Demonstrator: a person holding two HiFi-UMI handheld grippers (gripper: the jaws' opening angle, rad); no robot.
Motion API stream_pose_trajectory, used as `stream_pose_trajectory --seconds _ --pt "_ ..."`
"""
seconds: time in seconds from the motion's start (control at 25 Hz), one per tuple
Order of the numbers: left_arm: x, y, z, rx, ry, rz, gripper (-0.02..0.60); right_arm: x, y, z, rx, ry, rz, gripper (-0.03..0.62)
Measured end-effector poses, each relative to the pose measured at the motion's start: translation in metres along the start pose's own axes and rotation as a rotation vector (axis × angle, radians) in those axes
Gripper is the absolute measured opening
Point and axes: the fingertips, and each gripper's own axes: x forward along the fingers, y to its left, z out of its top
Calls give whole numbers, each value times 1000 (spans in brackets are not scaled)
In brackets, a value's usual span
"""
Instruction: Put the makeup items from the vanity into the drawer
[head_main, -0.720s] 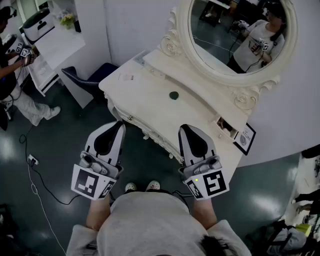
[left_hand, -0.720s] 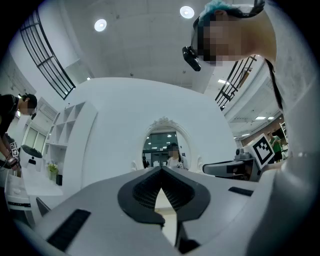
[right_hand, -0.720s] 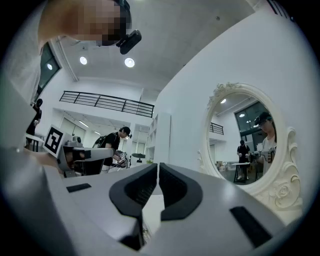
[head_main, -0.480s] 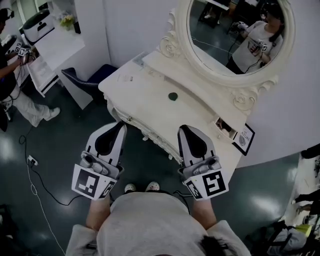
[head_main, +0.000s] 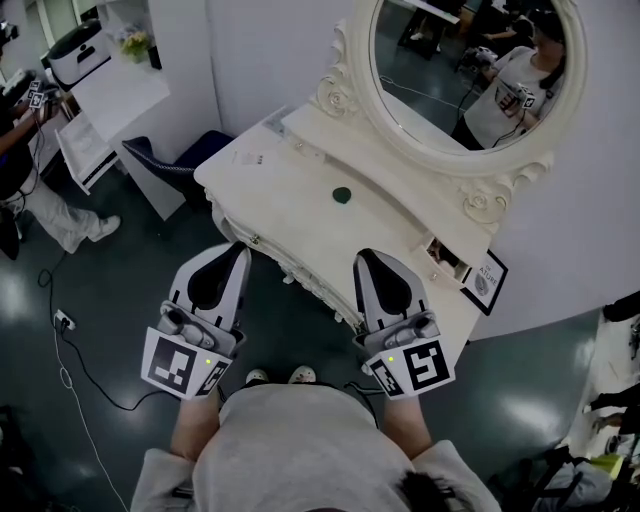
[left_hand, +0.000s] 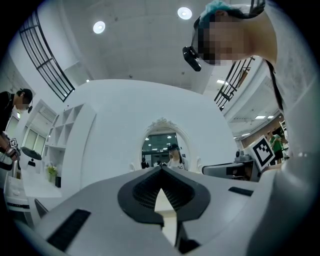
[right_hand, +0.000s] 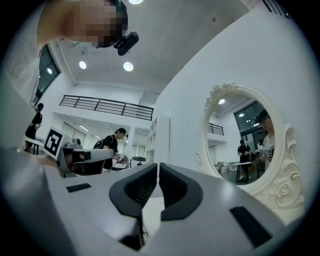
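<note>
A white vanity (head_main: 280, 190) with an oval mirror (head_main: 455, 70) stands in front of me in the head view. One small dark green round item (head_main: 341, 195) lies on its top. A small open drawer (head_main: 444, 257) shows at the vanity's right end. My left gripper (head_main: 240, 250) hovers shut and empty before the vanity's front edge, and its jaws (left_hand: 161, 168) meet at the tips. My right gripper (head_main: 362, 258) is also shut with nothing in it, level with the front edge; its own view shows the jaws (right_hand: 158, 165) closed, with the mirror (right_hand: 245, 145) to the right.
A small framed sign (head_main: 486, 281) leans at the vanity's right end. A dark blue chair (head_main: 178, 160) stands left of the vanity, beside a white desk (head_main: 115, 85). A person (head_main: 25, 170) stands at far left. A cable (head_main: 70, 350) runs over the dark floor.
Both grippers stay shut and almost still. The head view has shifted a little, so the vanity and the green item sit slightly further left.
</note>
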Motion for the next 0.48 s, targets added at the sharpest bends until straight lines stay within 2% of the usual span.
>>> stream_pose_trajectory --seconds 0.48 --pt "5 -10 -8 -10 6 -3 15 -4 -7 -10 42 3 21 28"
